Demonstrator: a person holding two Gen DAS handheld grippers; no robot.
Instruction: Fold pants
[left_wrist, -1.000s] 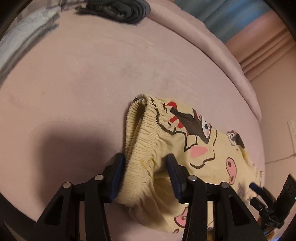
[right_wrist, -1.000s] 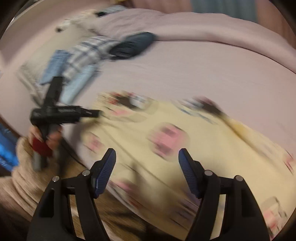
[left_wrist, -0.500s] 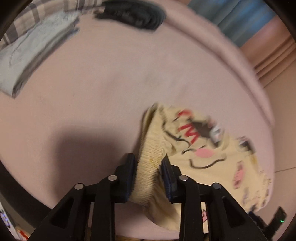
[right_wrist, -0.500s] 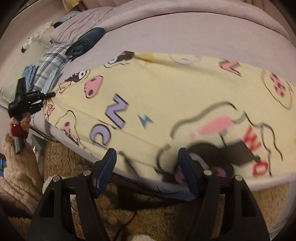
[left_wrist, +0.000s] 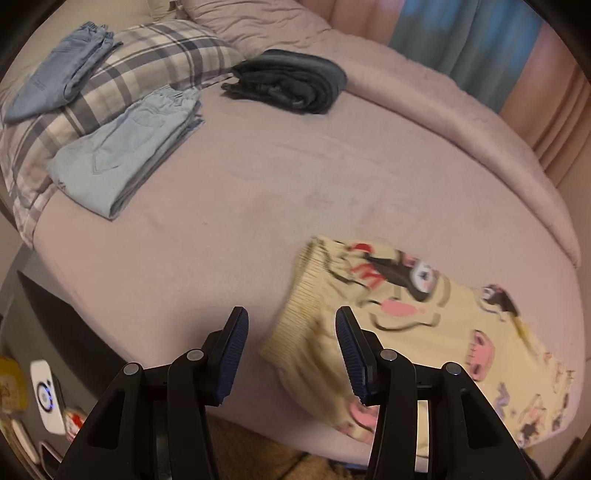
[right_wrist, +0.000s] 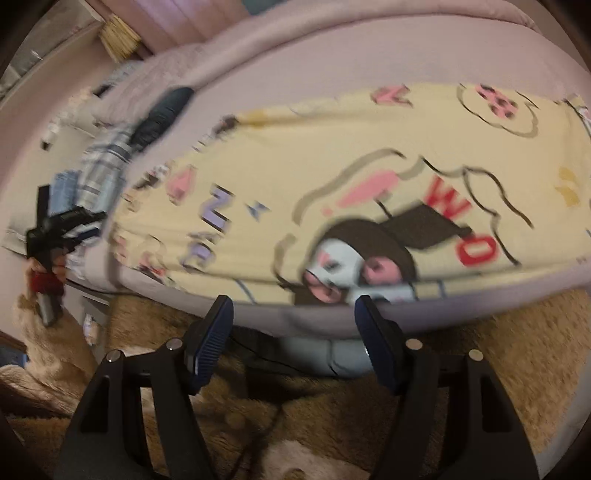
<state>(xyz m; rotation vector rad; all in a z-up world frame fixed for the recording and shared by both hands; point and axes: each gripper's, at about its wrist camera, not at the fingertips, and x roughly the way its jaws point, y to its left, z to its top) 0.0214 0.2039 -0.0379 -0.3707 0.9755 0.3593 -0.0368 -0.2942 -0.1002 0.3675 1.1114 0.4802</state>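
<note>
On the bed, the yellow pants lie flat near the front edge, well apart from the folded stacks — pale jeans, plaid pillow, dark roll — at the far side.

Step in hand, as it reads: the waistband has been let go, and the next fold wants a fresh grip.

- Left gripper: jaws have just been opening and stand apart, empty. The ribbed waistband corner shows in the gap but lies on the bed below, not pinched.
- Right gripper: jaws apart, lately narrowing a little, nothing between them. It hangs just off the bed's front edge, over the brown rug.
- Your left hand and its tool show small at the left of the right view, clear of the cloth.

Do it well — smooth the cloth before you pinch; take both layers at an edge, not the top one only, so the fold carries whole. Bring both grippers to matching corners and lift together, or the fleece will likely skew.

Orientation: long axis runs along the bed's front edge. Waistband end points toward the left gripper; legs trail off to the right in the left view. Hems are blurred — you cannot tell whether they lie even.
</note>
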